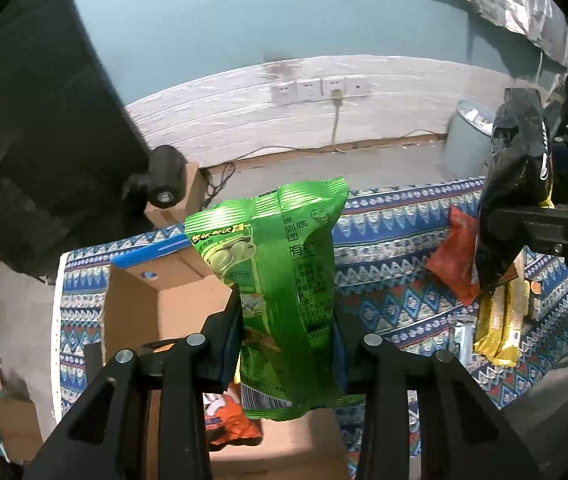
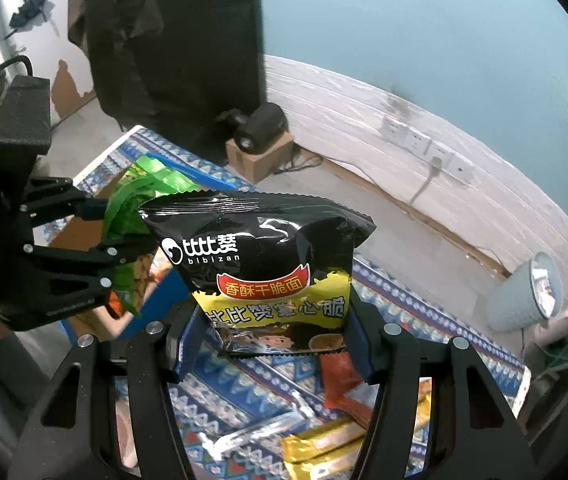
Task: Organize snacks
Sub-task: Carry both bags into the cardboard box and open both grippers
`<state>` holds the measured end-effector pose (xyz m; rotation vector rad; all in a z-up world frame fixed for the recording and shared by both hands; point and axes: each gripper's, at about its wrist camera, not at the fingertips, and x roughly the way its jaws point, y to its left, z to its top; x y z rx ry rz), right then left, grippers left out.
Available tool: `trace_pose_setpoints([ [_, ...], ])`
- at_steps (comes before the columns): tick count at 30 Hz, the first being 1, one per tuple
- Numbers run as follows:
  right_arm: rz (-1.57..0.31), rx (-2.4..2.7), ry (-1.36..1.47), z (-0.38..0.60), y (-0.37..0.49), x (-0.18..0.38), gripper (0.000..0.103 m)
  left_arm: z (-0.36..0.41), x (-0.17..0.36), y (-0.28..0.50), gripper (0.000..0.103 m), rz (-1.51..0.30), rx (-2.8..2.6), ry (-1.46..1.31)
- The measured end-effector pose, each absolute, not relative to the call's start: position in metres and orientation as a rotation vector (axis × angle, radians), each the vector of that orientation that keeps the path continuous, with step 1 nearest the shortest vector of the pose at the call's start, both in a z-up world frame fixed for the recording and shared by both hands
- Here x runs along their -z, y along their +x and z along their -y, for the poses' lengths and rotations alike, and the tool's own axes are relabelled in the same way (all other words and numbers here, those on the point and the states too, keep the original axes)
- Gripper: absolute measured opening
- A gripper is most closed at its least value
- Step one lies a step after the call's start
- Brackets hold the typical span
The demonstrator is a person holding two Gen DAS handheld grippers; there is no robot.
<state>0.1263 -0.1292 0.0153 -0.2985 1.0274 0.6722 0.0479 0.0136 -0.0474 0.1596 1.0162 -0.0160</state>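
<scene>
My left gripper point(image 1: 288, 332) is shut on a green snack bag point(image 1: 280, 280), held upright above an open cardboard box point(image 1: 140, 304). An orange packet point(image 1: 232, 424) lies inside that box. My right gripper point(image 2: 272, 332) is shut on a black and yellow noodle bag point(image 2: 260, 264), lifted over the patterned cloth point(image 2: 244, 376). In the left wrist view the noodle bag point(image 1: 516, 200) hangs at the far right in the right gripper point(image 1: 532, 220). The right wrist view shows the green bag point(image 2: 136, 200) in the left gripper point(image 2: 120, 236) at left, over the box point(image 2: 84, 236).
On the cloth lie a red packet point(image 1: 456, 260), a yellow packet point(image 1: 500, 324) and a silvery wrapper point(image 2: 252, 432). A grey bin point(image 1: 468, 140) stands on the floor near the wall. A small black device on a carton point(image 1: 164, 180) sits behind the table.
</scene>
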Motion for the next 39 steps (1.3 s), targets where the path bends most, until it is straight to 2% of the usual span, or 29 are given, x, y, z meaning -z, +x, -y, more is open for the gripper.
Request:
trace_pose_setpoints([
  [16, -1.037, -0.777, -0.339, 0.029, 0.13, -0.018, 0.06, -0.097, 0.058, 0.029, 0.038, -1.025, -0.103, 0.082],
  [26, -1.122, -0.835, -0.37, -0.027, 0.128, 0.018, 0.06, -0.154, 0.079, 0.019, 0.038, -1.075, -0.172, 0.021],
  [35, -1.174, -0.856, -0.404, -0.049, 0.127, 0.039, 0.06, -0.168, 0.096, 0.015, 0.039, -1.134, -0.18, 0.0],
  [37, -1.184, -0.862, -0.399, -0.051, 0.128, 0.041, 0.062, -0.169, 0.097, 0.016, 0.042, -1.143, -0.189, -0.001],
  [39, -1.188, -0.864, -0.394, -0.05, 0.129, 0.041, 0.063, -0.167, 0.096, 0.017, 0.063, -1.141, -0.211, 0.011],
])
